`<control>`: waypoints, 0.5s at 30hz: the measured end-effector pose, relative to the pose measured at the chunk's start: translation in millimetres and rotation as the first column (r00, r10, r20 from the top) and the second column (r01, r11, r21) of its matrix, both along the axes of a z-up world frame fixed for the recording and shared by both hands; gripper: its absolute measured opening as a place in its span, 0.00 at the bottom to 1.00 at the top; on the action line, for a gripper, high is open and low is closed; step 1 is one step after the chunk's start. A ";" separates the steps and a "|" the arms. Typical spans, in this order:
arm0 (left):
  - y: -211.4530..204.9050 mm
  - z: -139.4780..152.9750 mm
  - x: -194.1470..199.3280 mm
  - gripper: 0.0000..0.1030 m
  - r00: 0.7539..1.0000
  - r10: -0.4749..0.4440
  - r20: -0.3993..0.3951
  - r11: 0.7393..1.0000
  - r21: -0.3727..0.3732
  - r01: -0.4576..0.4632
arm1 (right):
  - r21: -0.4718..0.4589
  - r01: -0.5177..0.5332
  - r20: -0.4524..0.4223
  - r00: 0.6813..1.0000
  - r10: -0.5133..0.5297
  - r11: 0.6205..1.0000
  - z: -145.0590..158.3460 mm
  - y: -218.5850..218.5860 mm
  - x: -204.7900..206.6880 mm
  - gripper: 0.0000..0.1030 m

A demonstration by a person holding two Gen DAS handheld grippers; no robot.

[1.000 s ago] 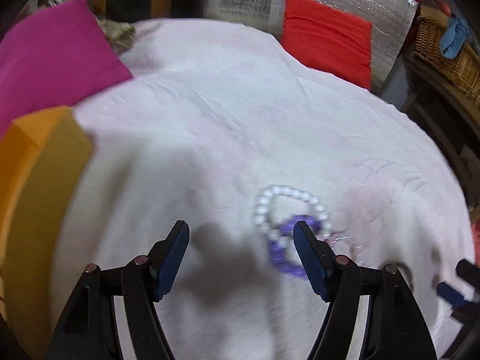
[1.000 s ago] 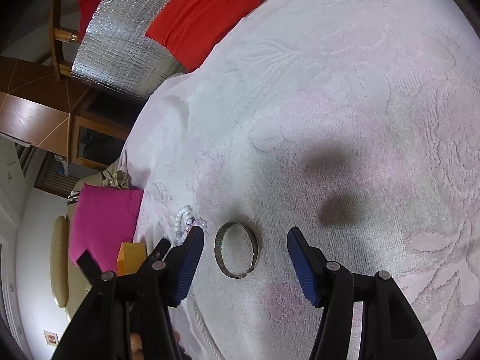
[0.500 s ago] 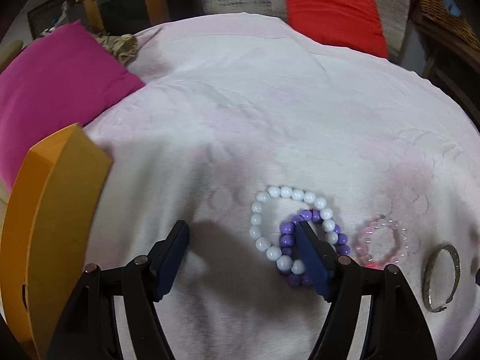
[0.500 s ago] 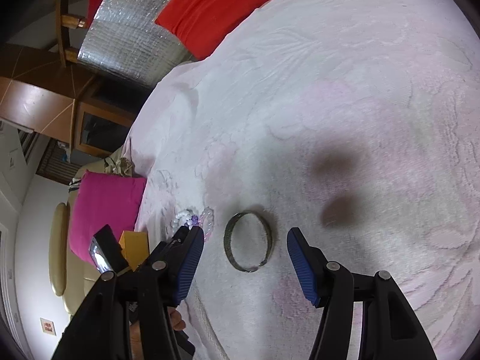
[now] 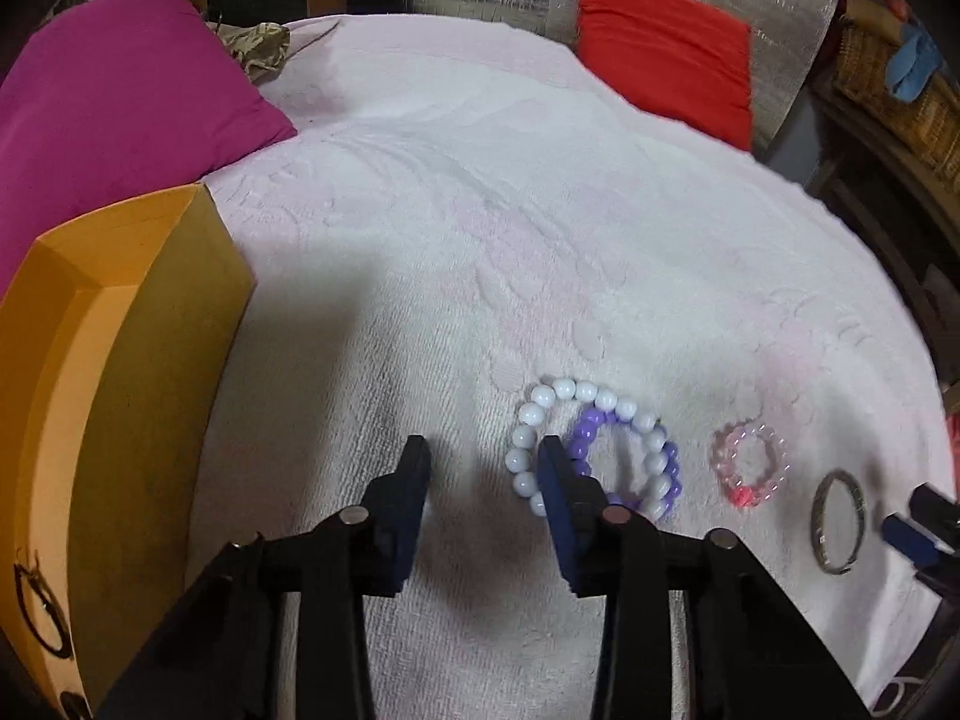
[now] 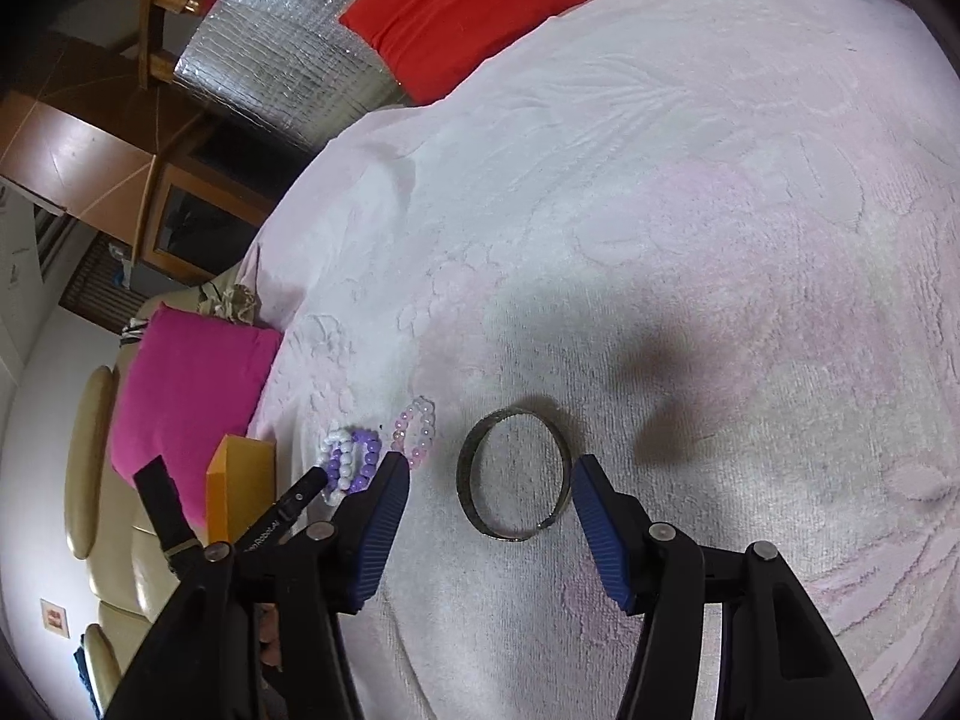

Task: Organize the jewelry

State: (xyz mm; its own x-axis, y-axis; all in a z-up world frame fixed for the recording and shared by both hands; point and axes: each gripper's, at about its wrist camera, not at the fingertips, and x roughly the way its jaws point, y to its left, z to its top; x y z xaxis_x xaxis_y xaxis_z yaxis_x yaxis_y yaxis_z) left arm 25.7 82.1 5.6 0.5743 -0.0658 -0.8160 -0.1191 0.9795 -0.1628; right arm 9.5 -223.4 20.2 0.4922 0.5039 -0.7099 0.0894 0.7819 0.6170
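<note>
My left claw (image 5: 483,468) is closing on nothing — the white bead bracelet (image 5: 591,444) lies just right of it, while my right claw (image 6: 489,477) stands open astride the metal bangle (image 6: 513,474).

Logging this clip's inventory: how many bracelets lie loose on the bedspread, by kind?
Beaded bracelets: 3, namely the white bead bracelet, the purple bead bracelet it overlaps, and the pink bead bracelet.
Metal bangles: 1, the metal bangle.
Total: 4.

A home, by the look of it. A bed under a pale pink textured bedspread (image 5: 510,228) carries a magenta cushion (image 5: 120,108) and a red cushion (image 5: 660,72). A beige sofa (image 6: 90,450), wooden furniture (image 6: 78,156) and a wicker basket (image 5: 888,96) stand around it.
</note>
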 end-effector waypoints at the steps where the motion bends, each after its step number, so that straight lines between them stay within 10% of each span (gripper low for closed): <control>1: 3.5 0.5 0.9 0.37 1.000 -0.003 0.008 1.000 -0.024 0.003 | 0.002 0.000 -0.006 1.000 0.000 1.000 -1.2 -0.4 0.8 0.58; 12: -0.2 -5.4 19.0 0.37 1.000 -0.010 0.021 0.998 -0.059 0.012 | 0.019 0.008 -0.066 0.998 -0.006 1.000 -15.8 -5.8 5.3 0.58; 15: -2.0 -5.4 19.1 0.11 0.999 -0.022 0.025 0.997 -0.073 0.024 | 0.017 0.014 -0.054 0.998 -0.013 1.000 -14.8 -8.2 6.0 0.58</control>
State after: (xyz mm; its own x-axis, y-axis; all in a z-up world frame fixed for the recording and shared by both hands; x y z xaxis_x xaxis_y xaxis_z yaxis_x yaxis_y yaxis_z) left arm 44.8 80.1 0.2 0.5918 -0.1379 -0.7942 -0.0921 0.9672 -0.2366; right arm 15.6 -231.6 5.4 0.4600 0.5097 -0.7270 0.1339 0.7696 0.6243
